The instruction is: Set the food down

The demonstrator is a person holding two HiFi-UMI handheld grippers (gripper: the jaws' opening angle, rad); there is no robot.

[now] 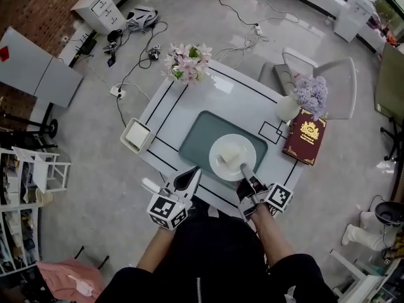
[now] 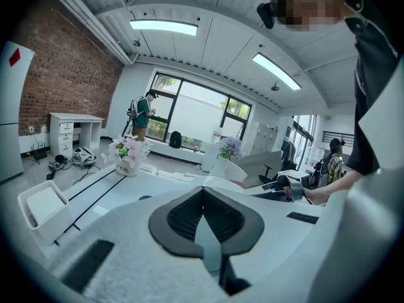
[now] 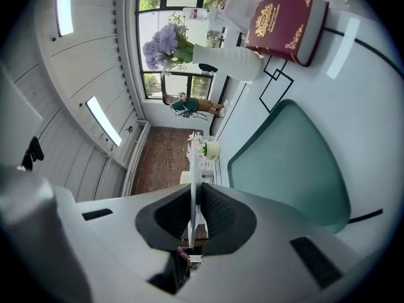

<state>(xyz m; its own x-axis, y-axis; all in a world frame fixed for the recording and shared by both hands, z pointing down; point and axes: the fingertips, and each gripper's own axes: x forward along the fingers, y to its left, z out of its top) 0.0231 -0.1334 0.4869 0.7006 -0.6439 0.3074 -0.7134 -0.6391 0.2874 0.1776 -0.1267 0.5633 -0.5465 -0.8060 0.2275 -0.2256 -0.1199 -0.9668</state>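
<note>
Room: grey floor [image 1: 95, 144], brick wall [image 1: 44, 8] | white table [image 1: 189, 103]: teal mat [image 1: 197, 142] under plate [image 1: 218, 164]

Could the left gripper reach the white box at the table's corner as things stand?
Probably yes: the left gripper holds nothing, and only bare table lies between it and the white box.

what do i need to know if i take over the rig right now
Left gripper: shut, empty, by the near edge of the white table.
Right gripper: shut on the near rim of the white plate.
Food: a pale block on the plate, which sits over the teal mat.
Done: the plate is over the mat.
Left: I can't tell if the plate is resting on the mat. Lower it if needed, open the right jaws, then back off.
</note>
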